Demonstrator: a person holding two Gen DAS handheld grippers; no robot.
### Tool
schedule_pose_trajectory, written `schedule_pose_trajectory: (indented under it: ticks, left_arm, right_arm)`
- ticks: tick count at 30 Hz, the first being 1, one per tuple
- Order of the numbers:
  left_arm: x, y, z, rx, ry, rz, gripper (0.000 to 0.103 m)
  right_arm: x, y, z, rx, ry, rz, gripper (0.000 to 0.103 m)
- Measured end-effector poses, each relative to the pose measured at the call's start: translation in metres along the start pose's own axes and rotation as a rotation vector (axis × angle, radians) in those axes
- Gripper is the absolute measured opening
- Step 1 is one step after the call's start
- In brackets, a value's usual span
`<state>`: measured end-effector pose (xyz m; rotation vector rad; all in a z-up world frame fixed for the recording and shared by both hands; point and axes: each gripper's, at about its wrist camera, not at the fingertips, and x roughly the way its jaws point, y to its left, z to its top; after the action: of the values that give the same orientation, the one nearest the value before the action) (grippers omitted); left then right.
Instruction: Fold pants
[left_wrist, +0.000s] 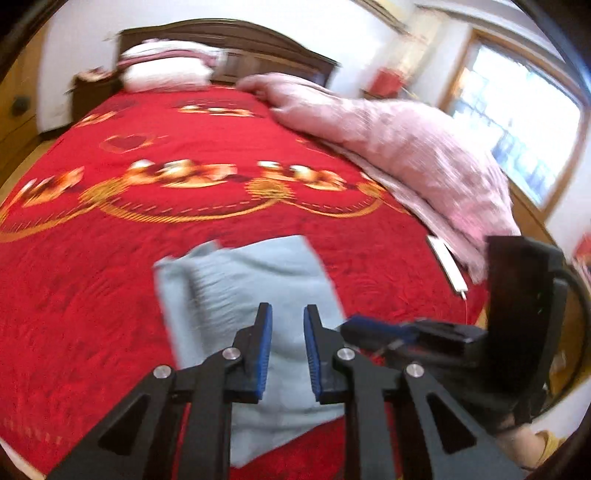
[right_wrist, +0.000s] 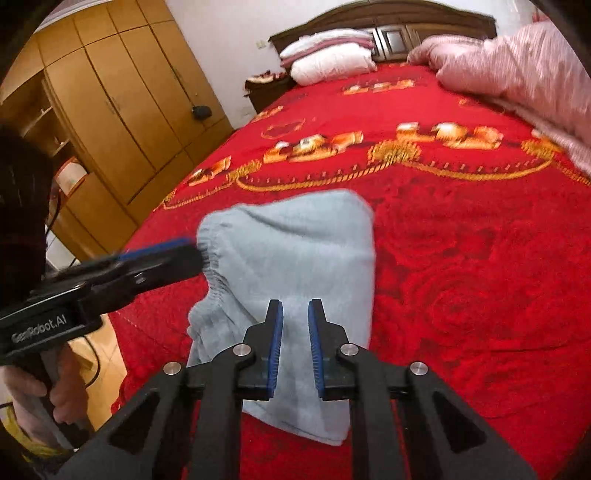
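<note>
Pants (right_wrist: 291, 266) folded on bedspread (right_wrist: 461, 258) near quilt (right_wrist: 524, 70); both tools parted, empty.

Your left gripper (left_wrist: 287, 328) is hovering over the folded pants (left_wrist: 255, 295), and its jaws are standing apart with nothing between the blue pads (left_wrist: 266, 354). The pale blue pants are lying in a compact fold on the red bedspread (left_wrist: 110, 258), near the front edge of the bed. Your right gripper (left_wrist: 373, 330) is reaching in from the right, with its tip at the right edge of the pants; whether it is gripping the cloth is not clear. A pink quilt (left_wrist: 399, 147) is lying along the right side of the bed, and white pillows (left_wrist: 166, 70) are resting against the headboard (left_wrist: 258, 48). The picture is blurring a little.
</note>
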<state>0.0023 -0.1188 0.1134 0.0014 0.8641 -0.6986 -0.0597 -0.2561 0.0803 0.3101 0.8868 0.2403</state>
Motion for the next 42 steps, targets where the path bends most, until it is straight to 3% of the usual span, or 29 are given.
schedule_pose_trajectory:
  ticks: [2, 4, 6, 7, 11, 14, 16, 20, 23, 27, 30, 35, 36, 40, 42]
  left_arm:
    - [0.018, -0.005, 0.004, 0.032, 0.023, 0.029, 0.017]
    - [0.042, 0.0, 0.002, 0.039, 0.067, 0.111, 0.017]
    - [0.059, 0.016, -0.009, 0.005, 0.115, 0.153, 0.016]
    - [0.067, 0.029, -0.018, -0.029, 0.135, 0.168, 0.01]
    - [0.062, 0.046, -0.025, -0.086, 0.1, 0.124, 0.005]
    - [0.05, 0.041, -0.021, -0.077, 0.084, 0.11, 0.006]
    - [0.037, 0.037, -0.014, -0.061, 0.03, 0.093, 0.006]
    - [0.031, 0.037, 0.005, -0.05, -0.028, 0.091, 0.006]
    - [0.046, 0.046, 0.018, -0.058, -0.019, 0.126, 0.006]
    - [0.077, 0.066, 0.019, -0.096, 0.052, 0.164, 0.007]
    - [0.09, 0.077, 0.013, -0.124, 0.062, 0.156, 0.009]
    - [0.078, 0.075, 0.014, -0.121, 0.074, 0.151, 0.01]
    - [0.07, 0.075, 0.013, -0.142, 0.072, 0.143, 0.012]
    - [0.039, 0.067, -0.001, -0.173, 0.036, 0.097, 0.044]
    - [0.031, 0.062, -0.01, -0.159, 0.046, 0.113, 0.05]
  right_arm:
    - [0.017, -0.003, -0.003, 0.005, 0.035, -0.015, 0.016]
    - [0.023, -0.006, -0.007, 0.004, 0.04, -0.013, 0.016]
    - [0.025, -0.007, -0.009, -0.005, 0.035, 0.006, 0.016]
    - [0.025, -0.008, -0.009, -0.007, 0.038, 0.008, 0.016]
    - [0.023, -0.006, -0.007, -0.011, 0.043, 0.0, 0.016]
    - [0.004, 0.0, 0.004, -0.055, -0.028, -0.005, 0.016]
    - [0.0, 0.002, 0.016, -0.08, -0.068, -0.034, 0.016]
    - [0.012, -0.01, 0.044, -0.035, -0.071, -0.044, 0.016]
    - [0.033, -0.018, 0.055, -0.019, -0.039, -0.068, 0.016]
    - [0.06, -0.023, 0.053, -0.029, 0.008, -0.107, 0.016]
    - [0.06, -0.023, 0.05, -0.035, -0.025, -0.113, 0.015]
    - [0.039, -0.021, 0.049, 0.008, -0.022, -0.099, 0.015]
    - [0.034, -0.02, 0.048, 0.013, -0.028, -0.095, 0.015]
    - [0.015, -0.009, 0.035, -0.02, -0.031, -0.088, 0.021]
    - [0.008, -0.004, 0.024, -0.037, -0.016, -0.096, 0.027]
